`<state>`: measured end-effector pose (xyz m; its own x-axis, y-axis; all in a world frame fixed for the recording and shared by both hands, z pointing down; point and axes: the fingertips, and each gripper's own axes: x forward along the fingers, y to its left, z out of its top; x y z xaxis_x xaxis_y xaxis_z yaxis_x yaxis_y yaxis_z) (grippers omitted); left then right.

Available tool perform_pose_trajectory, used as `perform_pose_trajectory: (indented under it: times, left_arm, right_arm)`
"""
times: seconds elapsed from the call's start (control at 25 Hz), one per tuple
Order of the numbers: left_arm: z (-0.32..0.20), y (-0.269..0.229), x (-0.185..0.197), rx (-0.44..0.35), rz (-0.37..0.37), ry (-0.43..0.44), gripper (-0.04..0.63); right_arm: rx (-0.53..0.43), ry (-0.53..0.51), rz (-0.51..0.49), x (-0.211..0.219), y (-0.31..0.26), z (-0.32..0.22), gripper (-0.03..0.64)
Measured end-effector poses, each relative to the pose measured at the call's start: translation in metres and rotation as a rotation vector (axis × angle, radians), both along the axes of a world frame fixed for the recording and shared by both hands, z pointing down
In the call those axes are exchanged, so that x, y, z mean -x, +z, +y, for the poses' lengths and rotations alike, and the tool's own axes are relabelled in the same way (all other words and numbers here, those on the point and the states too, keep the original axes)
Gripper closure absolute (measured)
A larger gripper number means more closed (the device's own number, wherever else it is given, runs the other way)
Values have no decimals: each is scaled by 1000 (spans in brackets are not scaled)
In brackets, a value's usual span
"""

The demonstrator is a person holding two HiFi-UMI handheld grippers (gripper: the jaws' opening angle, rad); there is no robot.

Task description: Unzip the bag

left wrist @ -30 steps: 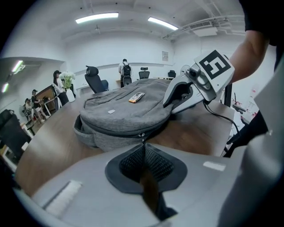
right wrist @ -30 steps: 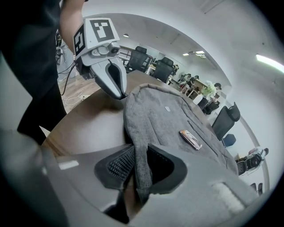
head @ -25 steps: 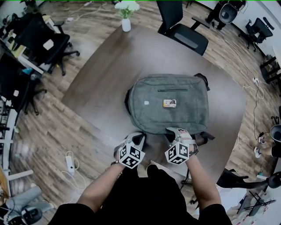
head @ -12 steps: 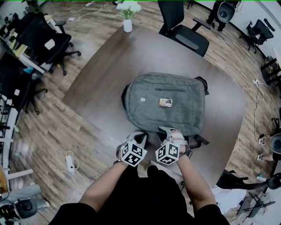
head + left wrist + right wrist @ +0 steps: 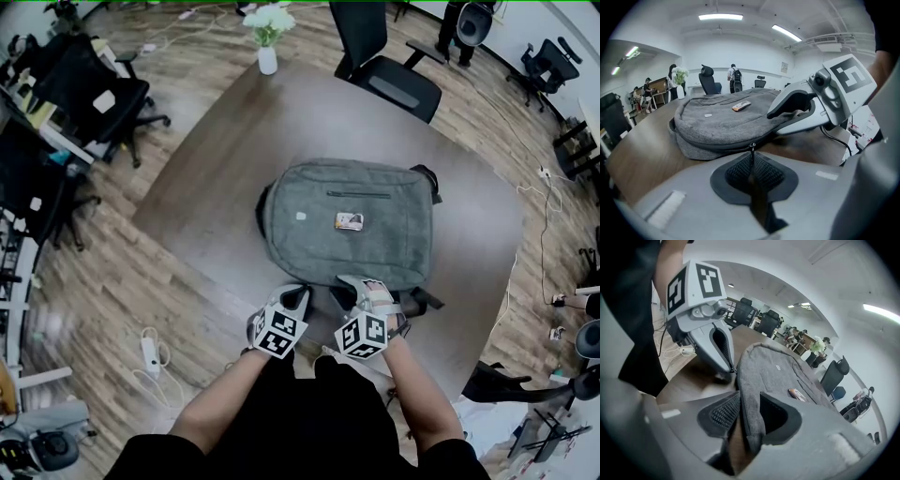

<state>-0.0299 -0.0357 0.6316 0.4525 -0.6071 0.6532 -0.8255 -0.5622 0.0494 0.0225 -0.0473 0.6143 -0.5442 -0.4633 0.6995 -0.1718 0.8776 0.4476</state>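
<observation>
A grey, felt-like bag [image 5: 347, 220] lies flat on the dark wood-grain table [image 5: 216, 169], its rounded near edge meeting both tools. The left tool [image 5: 751, 161], its jaws having just eased a touch apart, pinches the thin metal zipper pull [image 5: 751, 148] at the bag's dark zipper seam. The right tool [image 5: 749, 411], its jaws just widened, straddles the bag's soft fabric rim unclamped. A gap shows beside one ribbed black pad [image 5: 723, 414].

The right gripper [image 5: 749, 412] has just been opening; its fingers [image 5: 723, 414] loosely flank the grey bag's [image 5: 778, 373] near edge.
</observation>
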Motion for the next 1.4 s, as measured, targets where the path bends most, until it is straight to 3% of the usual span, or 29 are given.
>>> perform_pose_trajectory:
  times: [0.2,0.36,0.44,0.64,0.92,1.4]
  left_arm:
    - [0,-24,21,-58,55,-69,550]
    - [-13,-68,49,-156,113,-173,575]
    - [-22,-89,57,-196,136,-206,577]
    - [-40,-139,57,-281,233,-208,577]
    - [-46,-167,43,-354,245,-162,577]
    - [-45,-178,38,-359,251,-181,577]
  right_arm:
    - [66,122,-197,-12,-42,3,482]
    - [123,313,-456,-23,-86,-9,562]
    - [123,397,-573,-27,-109,-18,612]
    - [81,512,-762,-38,-163,-32,614]
    - [10,560,-815,-55,-193,-42,615]
    - [-41,578,-811,-71,-200,-42,615]
